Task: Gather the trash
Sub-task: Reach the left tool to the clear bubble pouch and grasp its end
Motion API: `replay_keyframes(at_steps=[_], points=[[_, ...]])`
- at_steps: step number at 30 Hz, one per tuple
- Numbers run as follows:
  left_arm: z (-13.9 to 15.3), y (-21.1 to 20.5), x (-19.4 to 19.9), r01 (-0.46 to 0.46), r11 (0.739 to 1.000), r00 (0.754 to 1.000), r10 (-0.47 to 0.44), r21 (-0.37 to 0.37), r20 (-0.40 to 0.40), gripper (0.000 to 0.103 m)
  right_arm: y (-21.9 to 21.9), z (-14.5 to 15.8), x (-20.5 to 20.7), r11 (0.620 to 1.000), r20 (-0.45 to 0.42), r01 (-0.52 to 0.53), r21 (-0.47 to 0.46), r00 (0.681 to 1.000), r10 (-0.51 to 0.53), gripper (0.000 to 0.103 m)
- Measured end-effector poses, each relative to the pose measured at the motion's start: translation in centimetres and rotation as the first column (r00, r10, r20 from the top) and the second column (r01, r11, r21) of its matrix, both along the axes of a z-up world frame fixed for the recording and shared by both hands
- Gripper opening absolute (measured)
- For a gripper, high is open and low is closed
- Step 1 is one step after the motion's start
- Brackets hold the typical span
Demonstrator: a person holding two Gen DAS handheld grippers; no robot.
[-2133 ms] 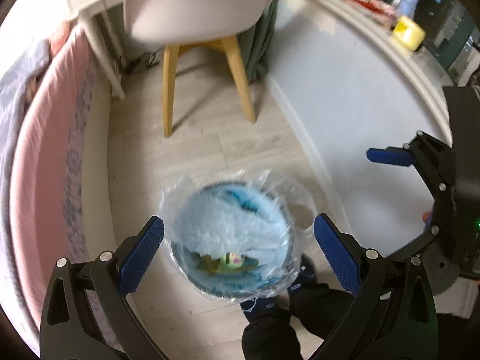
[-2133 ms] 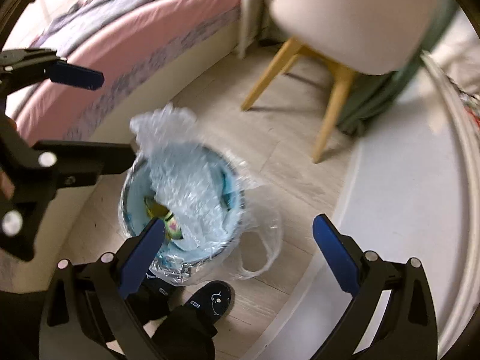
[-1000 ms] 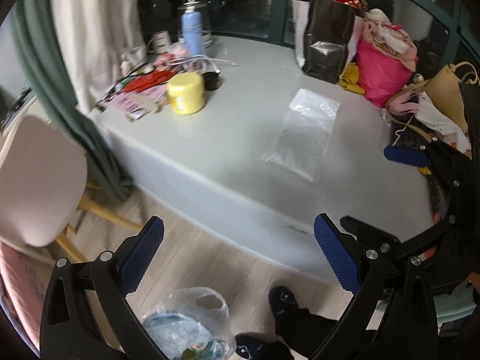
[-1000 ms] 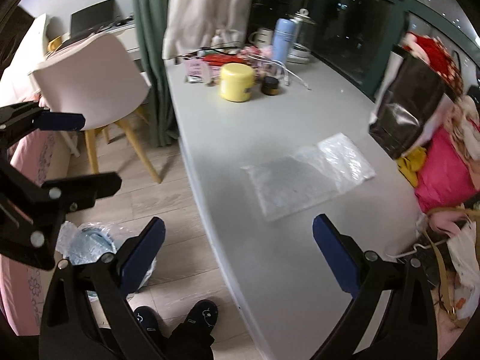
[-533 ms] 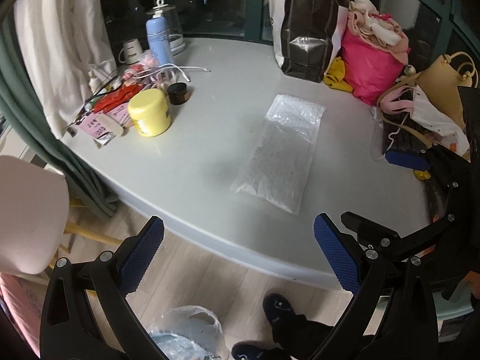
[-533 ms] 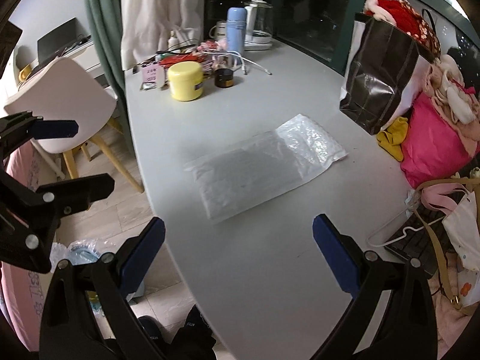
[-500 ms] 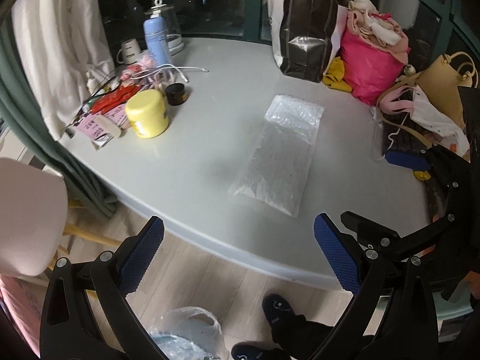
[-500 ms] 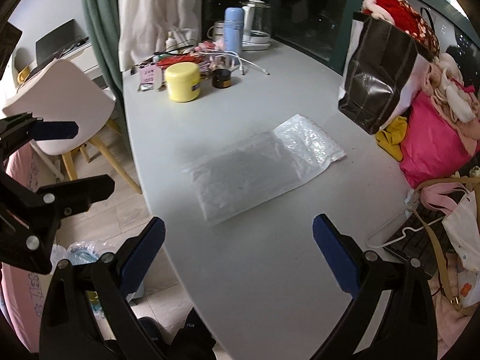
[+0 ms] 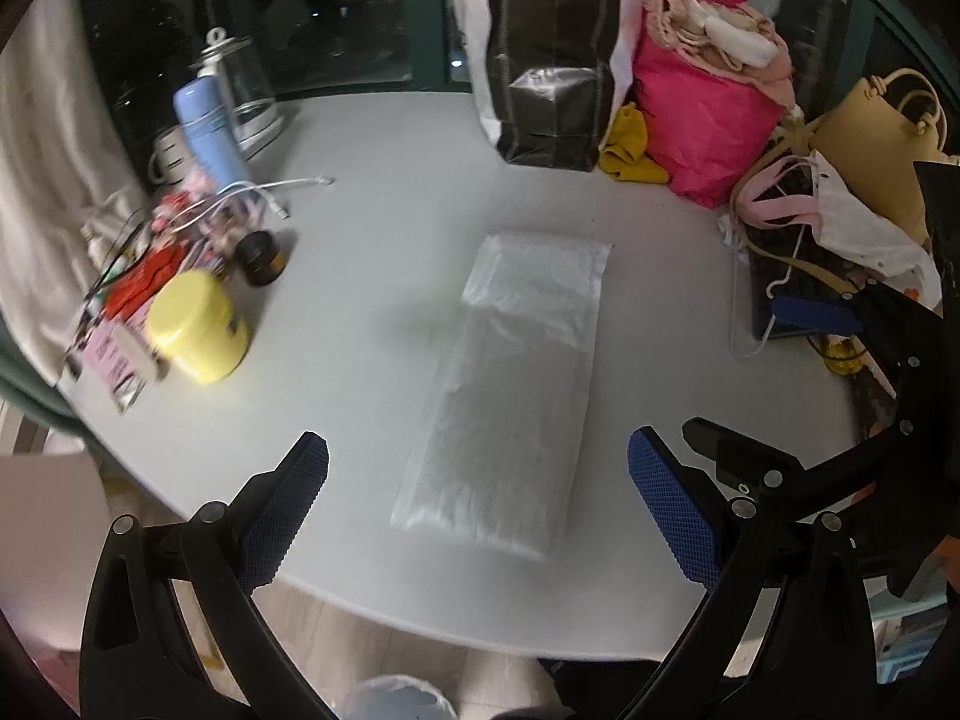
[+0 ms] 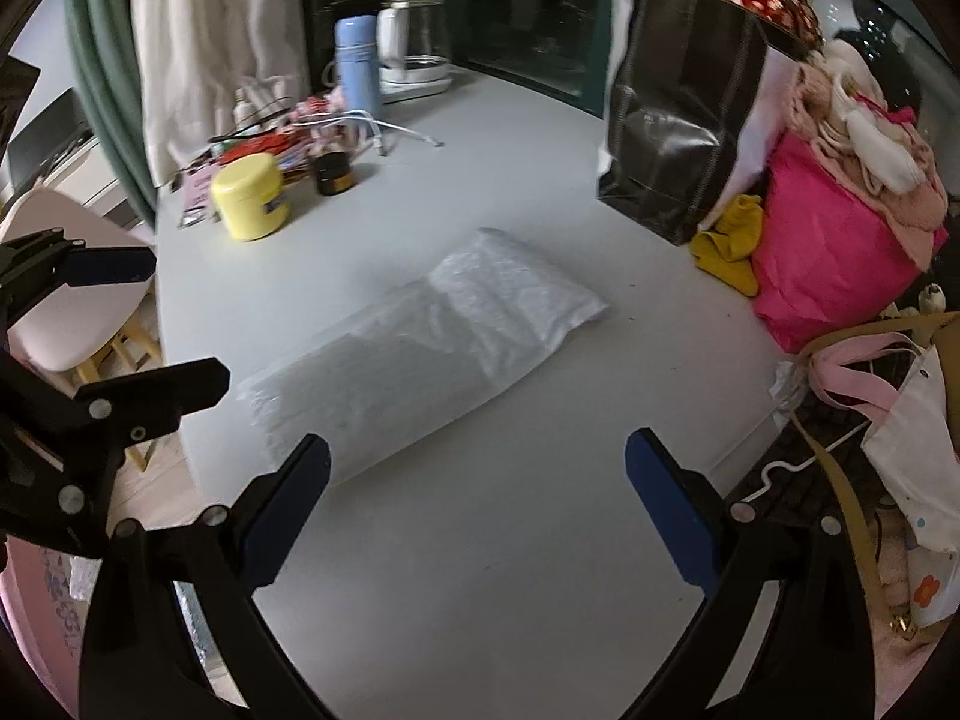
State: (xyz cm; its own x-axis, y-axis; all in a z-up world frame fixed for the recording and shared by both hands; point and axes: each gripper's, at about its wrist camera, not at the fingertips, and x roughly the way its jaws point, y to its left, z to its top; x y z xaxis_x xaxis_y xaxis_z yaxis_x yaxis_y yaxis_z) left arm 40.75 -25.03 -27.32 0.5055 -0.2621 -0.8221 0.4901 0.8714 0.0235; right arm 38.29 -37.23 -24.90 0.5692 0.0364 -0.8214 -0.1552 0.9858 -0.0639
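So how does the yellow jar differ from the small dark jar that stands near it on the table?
The yellow jar is clearly bigger and wider than the small dark jar. The yellow jar is pale yellow all over, lid included; the small dark jar is dark with a black lid. The yellow jar stands nearer the table edge. Both stand upright with lids on.

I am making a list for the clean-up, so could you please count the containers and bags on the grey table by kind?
Bottles: 1, the blue bottle
Kettles: 1, the glass kettle
Jars: 2, the yellow jar and the small dark jar
Flat plastic bags: 1, the clear plastic bag
Standing bags: 2, the black bag and the pink bag
Total: 7
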Motion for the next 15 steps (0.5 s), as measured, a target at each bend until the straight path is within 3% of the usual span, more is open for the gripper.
replay_keyframes(at_steps=[15], points=[[-3.0, -6.6, 8.8, 0.190, 0.981, 0.982, -0.190, 0.044, -0.019, 0.097, -5.5, -1.5, 5.1, 0.998, 0.006, 0.057, 0.014, 0.998, -0.057, 0.096]])
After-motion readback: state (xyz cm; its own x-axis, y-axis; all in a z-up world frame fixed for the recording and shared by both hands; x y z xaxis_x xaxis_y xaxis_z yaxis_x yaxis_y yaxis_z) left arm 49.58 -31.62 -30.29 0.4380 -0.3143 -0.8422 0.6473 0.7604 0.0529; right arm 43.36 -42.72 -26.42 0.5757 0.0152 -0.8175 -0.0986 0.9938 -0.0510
